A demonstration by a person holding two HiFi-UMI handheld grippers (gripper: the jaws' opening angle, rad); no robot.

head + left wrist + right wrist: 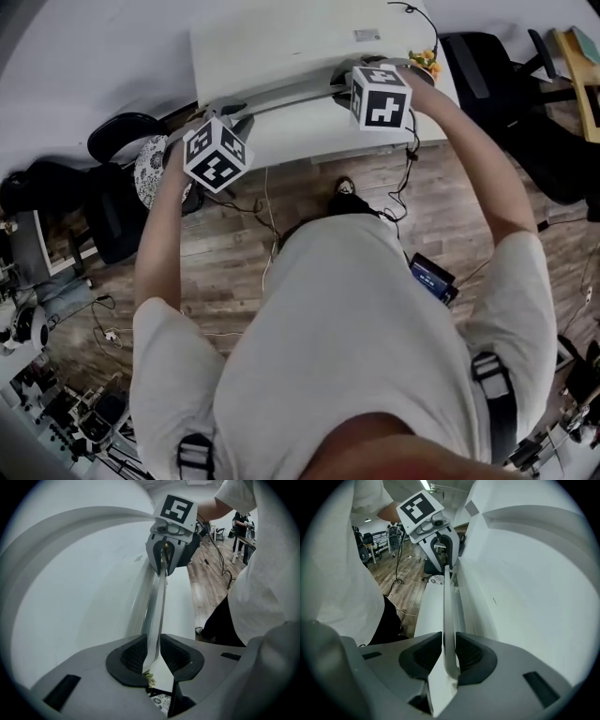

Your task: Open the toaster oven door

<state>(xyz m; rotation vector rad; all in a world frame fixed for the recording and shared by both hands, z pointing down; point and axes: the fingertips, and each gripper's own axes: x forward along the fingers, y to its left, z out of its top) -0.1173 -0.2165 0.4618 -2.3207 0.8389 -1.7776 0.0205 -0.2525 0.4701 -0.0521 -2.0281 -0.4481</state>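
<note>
Door handle [281, 94] lies left-to-right across the upper frame; left gripper [152, 656] and right gripper [449, 656] each clamp one end, equally near.

Both arms reach toward the top of the head view: left arm [159, 246] nearly straight, right arm [480, 161] bent a bit at the elbow. The left gripper [154, 656] sits upper left and the right gripper [449, 653] upper center-right, both tipped steeply down. Each has its jaws pinched on the door handle [157, 603], pads snug against both sides of it.
</note>
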